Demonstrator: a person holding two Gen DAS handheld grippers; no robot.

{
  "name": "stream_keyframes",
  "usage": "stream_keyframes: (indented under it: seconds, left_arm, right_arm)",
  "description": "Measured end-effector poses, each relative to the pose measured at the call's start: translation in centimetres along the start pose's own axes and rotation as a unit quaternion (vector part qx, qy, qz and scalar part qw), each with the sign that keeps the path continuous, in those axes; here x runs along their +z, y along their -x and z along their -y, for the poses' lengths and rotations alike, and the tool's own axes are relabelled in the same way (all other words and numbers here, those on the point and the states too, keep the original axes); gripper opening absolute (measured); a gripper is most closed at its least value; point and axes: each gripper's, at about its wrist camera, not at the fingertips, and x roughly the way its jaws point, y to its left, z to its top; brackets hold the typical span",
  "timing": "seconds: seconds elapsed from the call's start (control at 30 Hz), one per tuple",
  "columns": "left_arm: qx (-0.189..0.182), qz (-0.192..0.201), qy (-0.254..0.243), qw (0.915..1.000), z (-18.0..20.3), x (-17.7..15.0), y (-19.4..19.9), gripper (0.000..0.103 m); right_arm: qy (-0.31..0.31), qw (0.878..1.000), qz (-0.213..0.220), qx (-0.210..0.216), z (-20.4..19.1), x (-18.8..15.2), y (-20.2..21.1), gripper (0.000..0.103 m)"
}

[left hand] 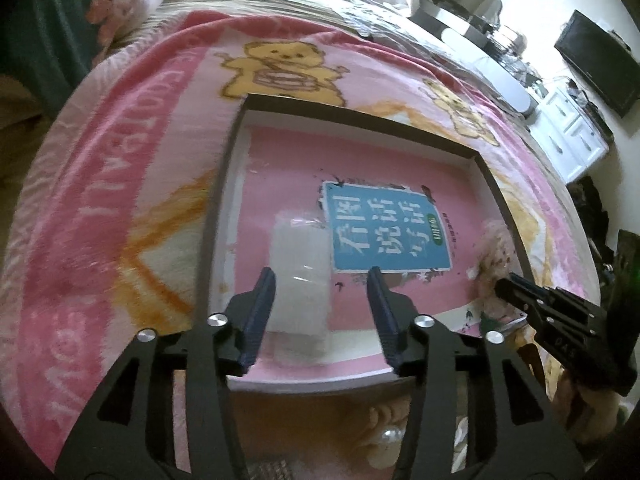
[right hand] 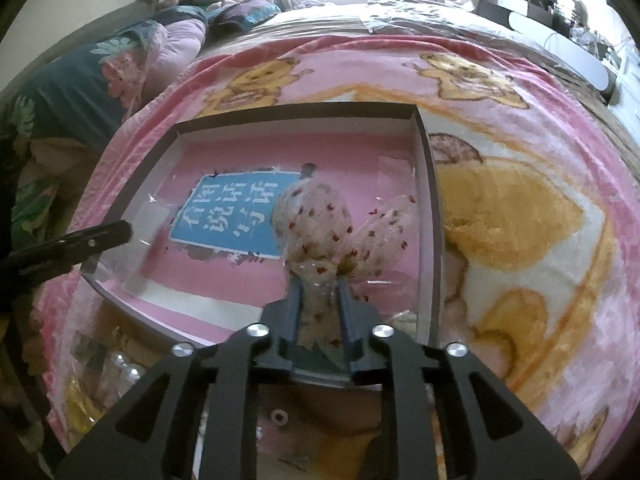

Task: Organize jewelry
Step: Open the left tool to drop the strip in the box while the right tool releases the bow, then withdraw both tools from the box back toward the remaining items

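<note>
Your right hand-held gripper [right hand: 318,300] is clasping a red-dotted sheer bow [right hand: 320,224] inside the dark-rimmed tray [right hand: 434,216], while your left hand-held gripper [left hand: 322,292] is hanging unclenched over a clear plastic packet [left hand: 298,276] there, on the pink bear-print bed blanket [left hand: 120,200].

Beneath me spreads a pink bear-print blanket [left hand: 120,200] on the bed, with a floral quilt [right hand: 80,80] bunched at ten o'clock, and a dark screen [left hand: 596,60] and white cabinet [left hand: 572,136] at two o'clock.
</note>
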Motion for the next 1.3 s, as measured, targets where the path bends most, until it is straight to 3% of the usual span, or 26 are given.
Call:
stream_keyframes:
  seconds: [0.03,0.1,0.2,0.4,0.5,1.0,1.3]
  left_arm:
    - [0.003,0.002,0.002,1.0,-0.1,-0.1,0.3,0.05]
    - [0.006,0.002,0.005,1.0,-0.3,-0.3,1.0,0.06]
    - [0.013,0.007,0.008,0.9999,-0.6,-0.6,2.1,0.068]
    - [0.028,0.027,0.02,0.999,-0.8,-1.1,4.9,0.087]
    - [0.033,0.034,0.024,0.9986,-0.7,-1.2,6.2,0.093]
    - [0.021,0.101,0.009,0.9946,2.0,-2.3,13.9,0.094]
    - [0.015,0.125,-0.001,0.992,3.2,-3.9,16.8,0.094]
  right_arm:
    - [-0.005,1.0,0.001,0.002,0.1,-0.1,0.1,0.035]
    - [-0.009,1.0,0.004,0.0,0.2,-0.2,0.4,0.054]
    - [-0.006,1.0,0.021,-0.007,0.1,-0.5,1.7,0.07]
    - [-0.005,0.998,0.061,-0.018,0.4,-1.0,5.4,0.085]
    - [0.0,0.997,0.08,-0.019,0.4,-1.2,7.5,0.086]
    - [0.012,0.988,0.155,-0.009,-0.5,-2.1,16.2,0.087]
    - [0.031,0.983,0.179,-0.008,-1.6,-3.7,19.6,0.087]
